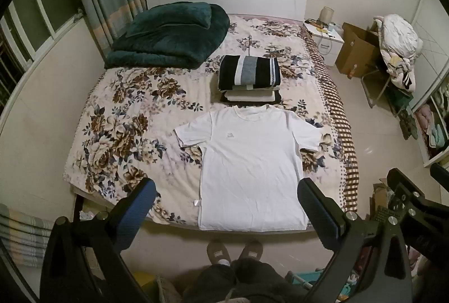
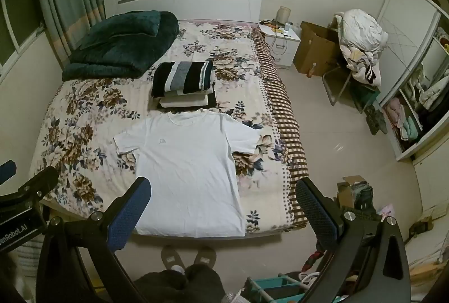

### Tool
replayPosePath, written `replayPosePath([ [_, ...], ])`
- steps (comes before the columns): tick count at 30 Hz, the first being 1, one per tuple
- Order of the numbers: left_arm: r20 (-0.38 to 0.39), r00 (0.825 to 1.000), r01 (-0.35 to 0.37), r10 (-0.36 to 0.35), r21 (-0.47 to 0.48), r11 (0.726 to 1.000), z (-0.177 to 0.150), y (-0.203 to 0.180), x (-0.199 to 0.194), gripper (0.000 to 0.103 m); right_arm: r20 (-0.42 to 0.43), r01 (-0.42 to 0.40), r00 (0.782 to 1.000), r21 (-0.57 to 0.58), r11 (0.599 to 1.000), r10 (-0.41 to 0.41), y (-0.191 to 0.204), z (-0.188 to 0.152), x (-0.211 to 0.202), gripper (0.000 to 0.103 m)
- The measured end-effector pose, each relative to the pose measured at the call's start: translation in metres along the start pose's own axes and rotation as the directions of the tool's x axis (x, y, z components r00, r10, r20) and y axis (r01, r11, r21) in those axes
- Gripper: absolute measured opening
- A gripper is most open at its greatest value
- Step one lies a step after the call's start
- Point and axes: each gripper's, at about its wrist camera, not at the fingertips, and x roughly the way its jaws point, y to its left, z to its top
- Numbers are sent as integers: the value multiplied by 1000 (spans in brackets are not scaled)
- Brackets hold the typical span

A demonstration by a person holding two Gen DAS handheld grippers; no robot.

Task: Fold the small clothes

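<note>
Where claws (image 1: 227,196) intrude, shirt (image 1: 249,162) hem hides.

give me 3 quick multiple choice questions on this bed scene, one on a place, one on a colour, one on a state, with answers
1. Where is the folded stack?
A. beyond the white t-shirt's collar
B. on the floor
C. on the nightstand

2. What colour is the blanket?
A. red
B. dark green
C. yellow

3. How is the t-shirt?
A. folded
B. bunched up
C. spread flat

Answers:
1 A, the stack sits just past the neckline.
2 B, it is plainly dark green.
3 C, both sleeves lie out, and the left gripper and right gripper are open above it.
</note>
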Motion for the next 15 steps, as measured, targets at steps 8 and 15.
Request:
replayPosePath([
  [8,-1,1000,9,-9,-3,1000,0,0,0,103,6,-5,1000,3,1000,5,0,1,-1,103],
  [15,0,1000,10,-10,-4,1000,0,0,0,103,10,-4,1000,3,1000,4,0,2,-4,103],
])
